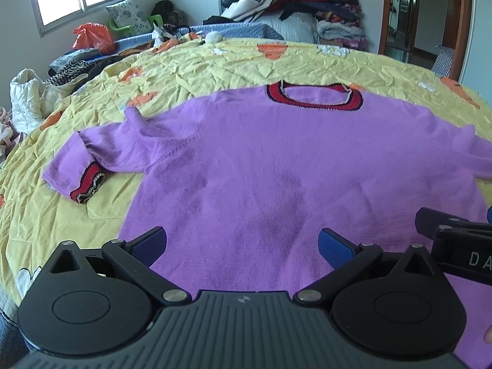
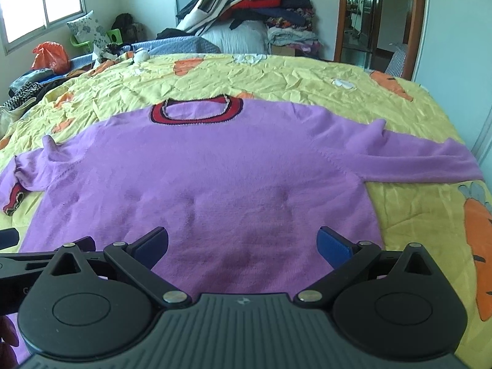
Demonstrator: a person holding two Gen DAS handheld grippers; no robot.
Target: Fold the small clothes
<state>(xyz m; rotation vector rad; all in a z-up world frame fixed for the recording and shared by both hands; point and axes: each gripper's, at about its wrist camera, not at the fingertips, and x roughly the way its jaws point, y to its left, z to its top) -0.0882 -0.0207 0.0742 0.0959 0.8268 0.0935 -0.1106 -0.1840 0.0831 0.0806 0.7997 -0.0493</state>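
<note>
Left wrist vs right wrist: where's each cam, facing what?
Left wrist: on the left tongs, open above the purple sweater, facing its collar; right tongs intrude at right.
Right wrist: on the right tongs, open, same heading; a fingertip shows lower left.
Shared: sweater, yellow bedspread, clothes pile.

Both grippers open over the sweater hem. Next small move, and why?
Probably right gripper toward the right sleeve to fold it in: the sweater lies flat, that sleeve stretched straight out, the left sleeve already bent. Nothing is gripped.
</note>
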